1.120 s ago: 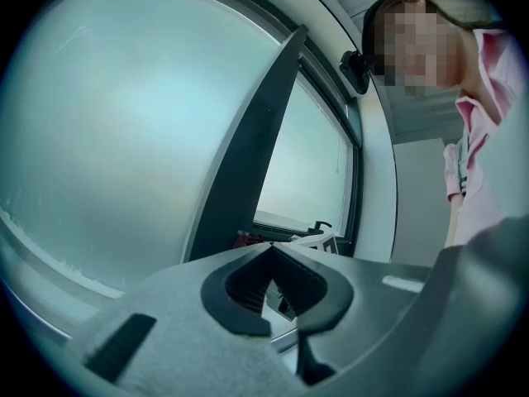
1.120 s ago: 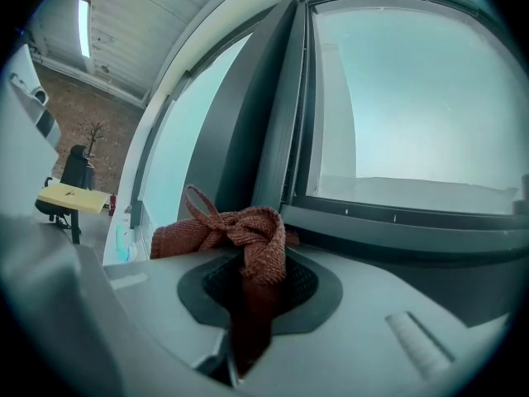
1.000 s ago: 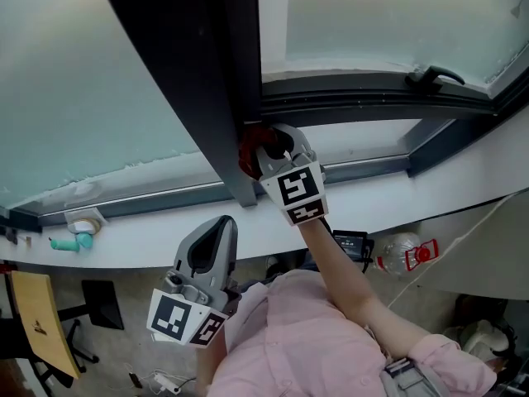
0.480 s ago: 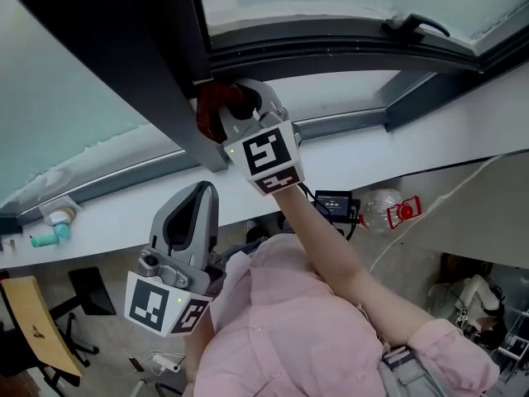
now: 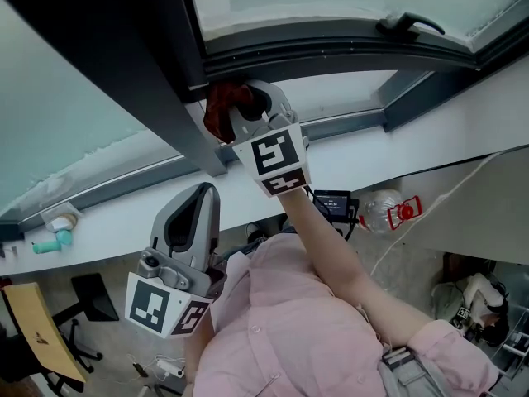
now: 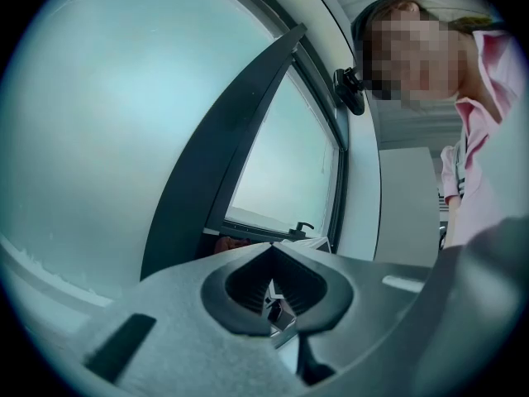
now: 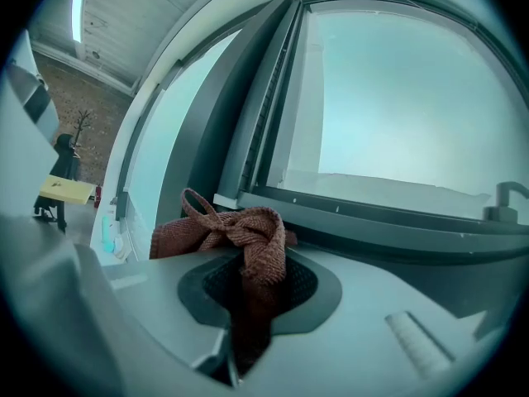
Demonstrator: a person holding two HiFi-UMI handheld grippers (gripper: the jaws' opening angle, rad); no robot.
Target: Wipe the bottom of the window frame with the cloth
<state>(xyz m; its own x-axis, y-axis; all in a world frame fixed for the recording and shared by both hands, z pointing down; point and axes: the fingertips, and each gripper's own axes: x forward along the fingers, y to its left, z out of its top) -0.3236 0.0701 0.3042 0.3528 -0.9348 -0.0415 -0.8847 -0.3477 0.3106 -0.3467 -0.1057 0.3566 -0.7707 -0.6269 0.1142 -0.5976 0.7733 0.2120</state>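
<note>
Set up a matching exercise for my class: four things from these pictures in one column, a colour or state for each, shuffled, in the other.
1 cloth
2 left gripper
3 window handle
4 right gripper

A dark, mounted on the frame
B reddish-brown
C shut, empty
D shut on the cloth

Pairs: 1-B, 2-C, 3-A, 4-D

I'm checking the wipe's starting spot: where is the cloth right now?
Upper centre of the head view: the red cloth is clamped in the right gripper, at the corner where the dark post meets the window frame's bottom rail.
</note>
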